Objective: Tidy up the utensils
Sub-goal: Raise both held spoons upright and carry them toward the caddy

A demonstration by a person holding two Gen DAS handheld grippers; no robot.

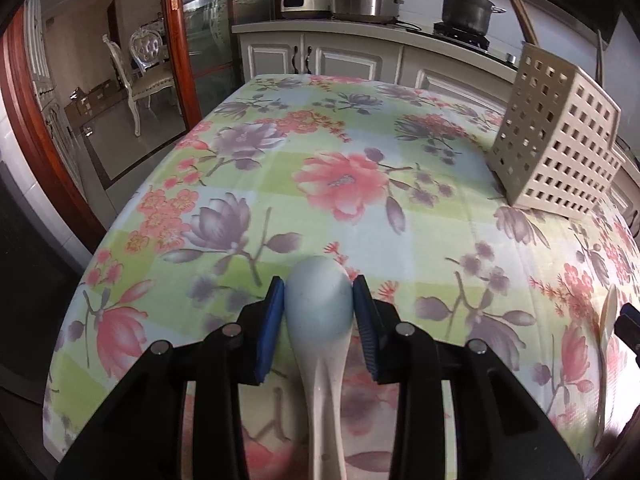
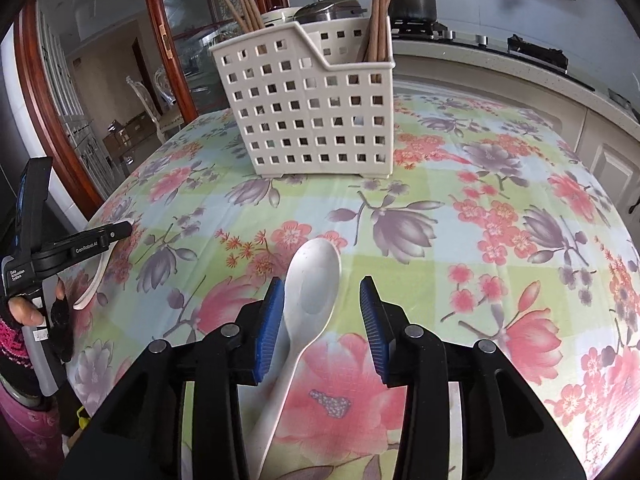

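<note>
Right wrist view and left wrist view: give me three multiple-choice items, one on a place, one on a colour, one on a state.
1. The wooden chopsticks stand where?
A on the cloth
B in the beige perforated plastic caddy
C in a pot

2. The gripper pads are which colour?
A blue
B red
C white

3. The left gripper is:
A empty
B out of view
C clamped on the pale white-blue ceramic spoon

B: the sticks rise from the caddy.
A: blue pads in both views.
C: both pads press the spoon's bowl.

A white kitchen counter (image 1: 360, 36) with pots at 12 o'clock; a wood-framed glass door (image 1: 192, 40) at 10 o'clock, with an ornate chair (image 1: 140, 76) behind it.
</note>
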